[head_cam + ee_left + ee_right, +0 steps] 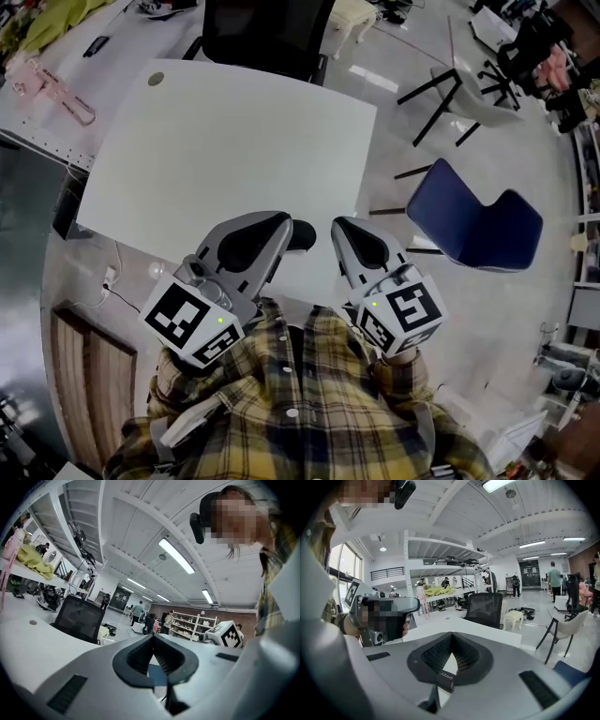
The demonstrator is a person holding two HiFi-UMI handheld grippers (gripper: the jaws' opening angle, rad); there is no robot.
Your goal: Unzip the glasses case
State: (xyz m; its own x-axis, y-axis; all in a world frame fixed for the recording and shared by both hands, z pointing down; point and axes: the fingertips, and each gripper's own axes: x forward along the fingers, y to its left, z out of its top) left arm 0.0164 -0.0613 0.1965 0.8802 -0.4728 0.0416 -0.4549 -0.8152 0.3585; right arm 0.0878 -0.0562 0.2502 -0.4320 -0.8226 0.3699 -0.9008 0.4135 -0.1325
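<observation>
The left tool (298, 234) and right tool (343, 231) are hanging with jaws together and empty at the six o'clock edge of the white surface (234, 141), where no glasses case is showing, so unzipping is probably not yet beginning and the next move is calling for locating the case.

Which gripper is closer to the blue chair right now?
Right. The right gripper is on the side toward the blue chair; the left gripper sits beyond it, farther away.

Small white lettering, roughly "SHEFY", marks the right claw (451, 641) on its dark pad (446, 676).
</observation>
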